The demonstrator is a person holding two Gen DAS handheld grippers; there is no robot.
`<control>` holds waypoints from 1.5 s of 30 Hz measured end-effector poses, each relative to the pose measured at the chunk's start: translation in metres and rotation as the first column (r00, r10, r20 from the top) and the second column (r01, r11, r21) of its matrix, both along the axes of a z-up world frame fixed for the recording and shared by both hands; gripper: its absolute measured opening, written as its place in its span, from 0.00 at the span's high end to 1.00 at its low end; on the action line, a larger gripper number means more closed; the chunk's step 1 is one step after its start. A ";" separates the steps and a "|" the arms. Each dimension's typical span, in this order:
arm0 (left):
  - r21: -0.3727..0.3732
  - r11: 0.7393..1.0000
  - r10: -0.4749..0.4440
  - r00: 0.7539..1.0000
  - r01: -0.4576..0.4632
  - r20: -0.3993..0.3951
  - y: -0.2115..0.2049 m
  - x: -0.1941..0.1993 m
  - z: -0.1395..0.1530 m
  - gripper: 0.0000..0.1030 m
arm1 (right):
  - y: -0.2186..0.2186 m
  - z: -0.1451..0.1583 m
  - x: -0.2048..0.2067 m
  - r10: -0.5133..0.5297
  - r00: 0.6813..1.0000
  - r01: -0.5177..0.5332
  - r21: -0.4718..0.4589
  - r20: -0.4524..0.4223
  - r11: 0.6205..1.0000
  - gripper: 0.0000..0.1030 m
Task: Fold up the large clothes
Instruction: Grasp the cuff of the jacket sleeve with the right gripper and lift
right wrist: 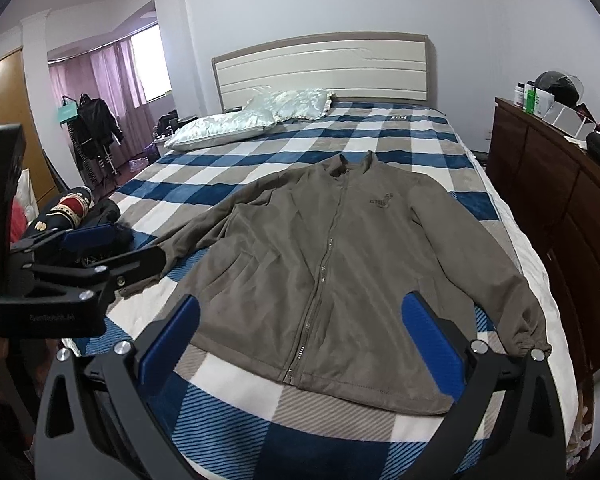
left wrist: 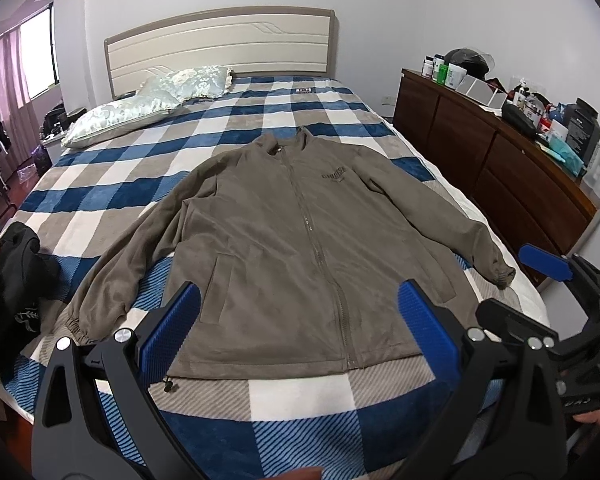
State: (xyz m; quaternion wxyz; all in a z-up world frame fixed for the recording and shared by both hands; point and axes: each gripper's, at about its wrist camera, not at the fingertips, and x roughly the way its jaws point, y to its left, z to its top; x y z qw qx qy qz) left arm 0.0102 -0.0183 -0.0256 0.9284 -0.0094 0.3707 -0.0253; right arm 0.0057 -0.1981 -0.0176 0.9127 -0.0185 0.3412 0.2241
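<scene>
A grey-brown zip jacket [left wrist: 284, 240] lies flat, front up, on the checked bed, sleeves spread, collar toward the headboard; it also shows in the right wrist view [right wrist: 332, 264]. My left gripper [left wrist: 300, 320] is open and empty, hovering above the jacket's hem. My right gripper [right wrist: 300, 328] is open and empty above the hem too. The right gripper appears at the right of the left wrist view [left wrist: 548, 280], and the left gripper at the left of the right wrist view [right wrist: 88, 248]. The left sleeve cuff [left wrist: 80, 324] and right sleeve cuff [left wrist: 502, 274] rest near the bed's sides.
The blue, white and grey checked blanket [left wrist: 300, 396] covers the bed. Two pillows [left wrist: 140, 112] lie by the headboard [left wrist: 220, 44]. A dark pile of clothes [left wrist: 8, 280] sits at the bed's left edge. A cluttered wooden dresser [left wrist: 500, 168] stands along the right.
</scene>
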 end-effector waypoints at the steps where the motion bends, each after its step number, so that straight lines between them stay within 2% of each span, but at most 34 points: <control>1: 0.000 1.000 -0.004 1.000 0.004 -0.002 -0.001 0.001 -0.002 0.06 | -0.004 -0.003 0.002 -0.003 1.000 0.003 0.002 -0.001 1.000 0.04; 5: 0.002 1.000 -0.030 0.999 0.030 -0.012 -0.004 0.006 -0.017 0.06 | -0.031 -0.021 0.014 -0.041 0.999 0.041 0.006 -0.008 0.999 0.04; 8: 0.008 0.999 -0.045 0.998 0.046 -0.042 -0.005 0.013 -0.037 0.06 | -0.072 -0.042 0.030 -0.139 0.990 0.139 0.026 -0.027 0.990 0.04; 11: 0.002 0.998 -0.056 0.996 0.056 -0.070 -0.004 0.019 -0.060 0.06 | -0.132 -0.071 0.049 -0.251 0.964 0.258 0.082 -0.090 0.963 0.04; 13: -0.008 0.998 -0.063 0.995 0.063 -0.081 -0.003 0.024 -0.076 0.06 | -0.161 -0.086 0.059 -0.310 0.942 0.320 0.066 -0.127 0.945 0.04; 16: -0.022 0.998 -0.068 0.994 0.066 -0.083 0.000 0.031 -0.097 0.06 | -0.213 -0.118 0.071 -0.394 0.894 0.419 0.085 -0.213 0.904 0.04; 17: -0.022 0.997 -0.069 0.994 0.067 -0.083 0.001 0.033 -0.103 0.06 | -0.232 -0.132 0.075 -0.425 0.868 0.460 0.093 -0.257 0.883 0.04; 20: -0.025 0.996 -0.084 0.992 0.082 -0.098 0.001 0.041 -0.128 0.06 | -0.262 -0.163 0.085 -0.435 0.829 0.512 0.164 -0.353 0.843 0.04; 25: -0.052 0.995 -0.096 0.986 0.090 -0.134 0.008 0.057 -0.164 0.06 | -0.280 -0.199 0.107 -0.427 0.769 0.590 0.270 -0.476 0.761 0.04; 28: -0.068 0.995 -0.085 0.984 0.075 -0.155 0.014 0.066 -0.177 0.06 | -0.286 -0.215 0.126 -0.410 0.748 0.622 0.337 -0.521 0.707 0.06; 29: -0.072 0.995 -0.083 0.984 0.072 -0.157 0.016 0.067 -0.179 0.06 | -0.288 -0.217 0.131 -0.412 0.739 0.639 0.359 -0.533 0.680 0.08; 32: -0.086 0.995 -0.070 0.985 0.057 -0.156 0.032 0.071 -0.183 0.06 | -0.303 -0.222 0.147 -0.435 0.699 0.703 0.432 -0.568 0.565 0.25; 34: -0.087 0.995 -0.063 0.986 0.050 -0.151 0.042 0.072 -0.185 0.06 | -0.310 -0.226 0.154 -0.433 0.678 0.725 0.444 -0.594 0.526 0.44; 36: -0.091 0.995 -0.058 0.987 0.044 -0.153 0.055 0.072 -0.187 0.06 | -0.316 -0.232 0.165 -0.427 0.643 0.754 0.429 -0.635 0.497 0.52; 37: -0.096 0.995 -0.055 0.986 0.040 -0.155 0.061 0.072 -0.188 0.06 | -0.320 -0.230 0.168 -0.432 0.630 0.766 0.425 -0.645 0.482 0.60; 38: -0.109 0.993 -0.056 0.986 0.039 -0.159 0.070 0.070 -0.189 0.06 | -0.322 -0.225 0.172 -0.443 0.624 0.772 0.419 -0.644 0.478 0.67; 39: -0.117 0.992 -0.057 0.986 0.039 -0.159 0.074 0.070 -0.189 0.06 | -0.324 -0.219 0.173 -0.462 0.623 0.773 0.405 -0.631 0.489 0.76; 40: -0.127 0.991 -0.057 0.986 0.036 -0.158 0.082 0.068 -0.190 0.06 | -0.324 -0.205 0.175 -0.494 0.630 0.768 0.384 -0.599 0.513 0.77; 42: -0.148 0.988 -0.056 0.986 0.033 -0.158 0.095 0.065 -0.192 0.06 | -0.318 -0.174 0.183 -0.546 0.659 0.743 0.337 -0.517 0.578 0.79; 45: -0.199 0.979 -0.066 0.984 0.032 -0.168 0.112 0.062 -0.200 0.06 | -0.288 -0.114 0.200 -0.587 0.732 0.671 0.221 -0.346 0.707 0.80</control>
